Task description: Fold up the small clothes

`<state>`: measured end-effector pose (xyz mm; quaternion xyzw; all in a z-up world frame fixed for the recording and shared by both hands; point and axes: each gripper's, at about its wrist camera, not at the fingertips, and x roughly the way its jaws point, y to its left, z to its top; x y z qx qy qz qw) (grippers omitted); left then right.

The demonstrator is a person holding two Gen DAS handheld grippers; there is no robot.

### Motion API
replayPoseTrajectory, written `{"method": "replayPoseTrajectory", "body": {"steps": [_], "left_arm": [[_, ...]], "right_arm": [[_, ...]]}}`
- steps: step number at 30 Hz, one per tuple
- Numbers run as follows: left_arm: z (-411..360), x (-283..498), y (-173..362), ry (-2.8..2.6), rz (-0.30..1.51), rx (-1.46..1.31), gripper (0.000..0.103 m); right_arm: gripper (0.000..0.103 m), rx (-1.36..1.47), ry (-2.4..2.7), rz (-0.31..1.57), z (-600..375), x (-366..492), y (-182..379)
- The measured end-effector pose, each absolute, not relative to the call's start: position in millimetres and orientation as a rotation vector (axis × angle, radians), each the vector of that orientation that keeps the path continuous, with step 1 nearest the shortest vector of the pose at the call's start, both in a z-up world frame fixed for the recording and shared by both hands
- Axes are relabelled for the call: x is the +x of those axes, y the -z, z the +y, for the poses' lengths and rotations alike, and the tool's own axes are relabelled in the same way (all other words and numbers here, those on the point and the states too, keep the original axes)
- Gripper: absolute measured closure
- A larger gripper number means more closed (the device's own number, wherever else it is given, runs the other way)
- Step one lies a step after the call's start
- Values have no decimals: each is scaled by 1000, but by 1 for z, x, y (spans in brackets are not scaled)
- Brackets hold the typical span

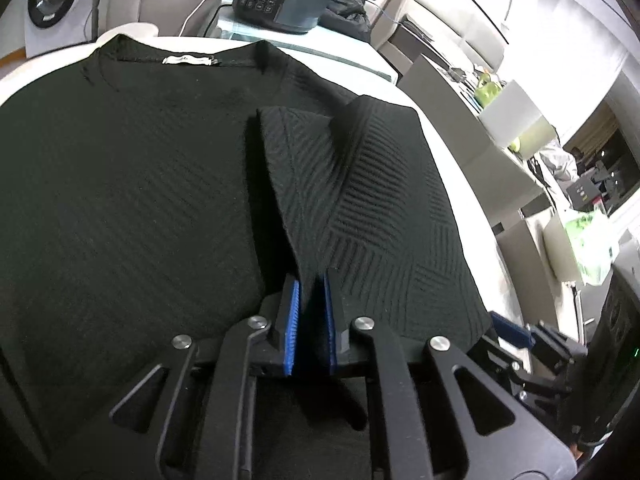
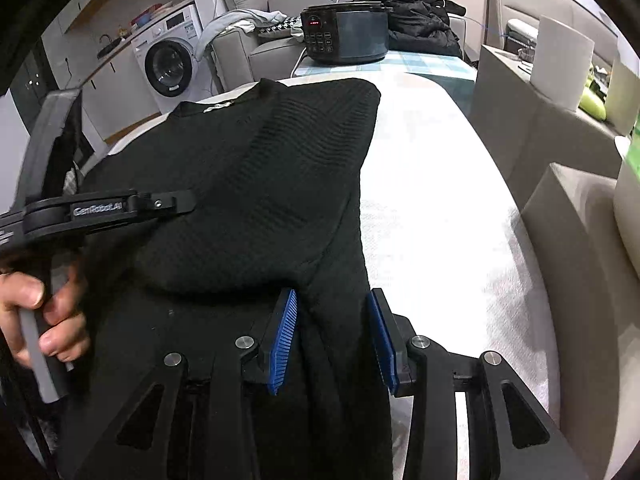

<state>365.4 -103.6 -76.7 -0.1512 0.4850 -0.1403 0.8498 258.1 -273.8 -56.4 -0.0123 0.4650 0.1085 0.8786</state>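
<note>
The black top (image 1: 120, 200) lies spread on the white tabletop (image 2: 440, 200), collar toward 12 o'clock. The left tool (image 1: 311, 312) is clenched on a folded edge; the right tool (image 2: 332, 340) stands released, fabric between its blue pads (image 2: 285, 340).

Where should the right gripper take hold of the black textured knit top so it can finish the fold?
Grip the black textured knit top at its near right edge, the doubled strip already lying between the right gripper's open jaws. Come from the near side of the white table, low and along the cloth: that edge is free, while the left gripper already pinches the raised fold.
</note>
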Motion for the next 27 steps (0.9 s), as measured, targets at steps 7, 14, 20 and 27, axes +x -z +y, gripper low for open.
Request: {"method": "replayPoseTrajectory", "body": {"steps": [7,14,20,27], "left_arm": [[-111,357,75,291,1013,-287,88],[-111,363,73,315,1010,-285,64],[-93,376,72,268,976,-359,52],[-85,392,73,260,921,-420,62]], "right_arm": [[65,-114,-191,949,-256,276,61],[60,-84,-142,969,-282,262,54],[58,-36,-203,949,-285,245,31],[50,97,-168,890,-288,265,20]]}}
